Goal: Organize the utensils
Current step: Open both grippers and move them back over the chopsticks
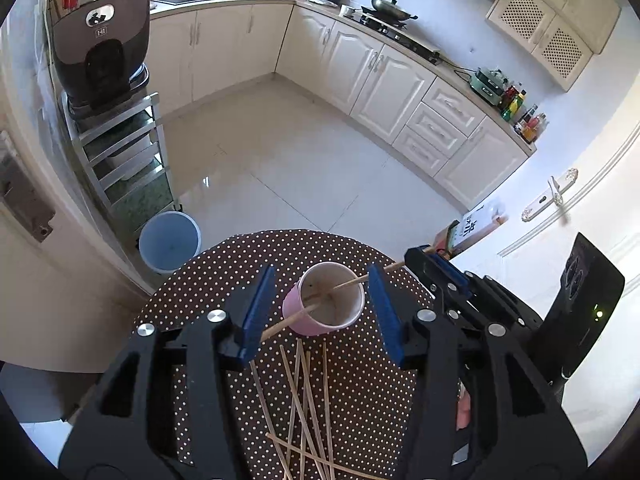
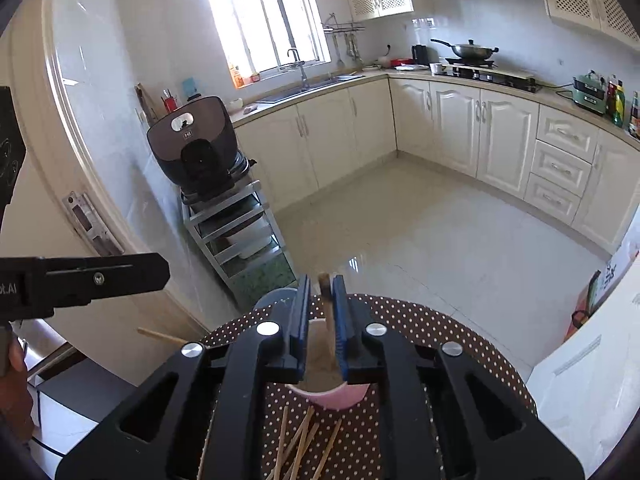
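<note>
A pink cup (image 1: 325,300) stands on the round dotted table (image 1: 224,272). One wooden chopstick (image 1: 288,321) leans in it toward the left. My left gripper (image 1: 320,312) is open, its blue fingers on either side of the cup without touching it. My right gripper (image 2: 321,320) is shut on another chopstick (image 2: 327,300) and holds it slanting down into the cup (image 2: 332,394); in the left wrist view this stick (image 1: 360,279) enters the cup from the right. Several loose chopsticks (image 1: 304,408) lie on the table in front of the cup, also in the right wrist view (image 2: 304,440).
A blue bucket (image 1: 170,240) stands on the floor beyond the table's left edge, next to a metal rack (image 1: 124,156) with a brown appliance (image 1: 102,48) on top. A door (image 1: 560,200) is at the right. The left gripper's body (image 2: 80,280) shows at left.
</note>
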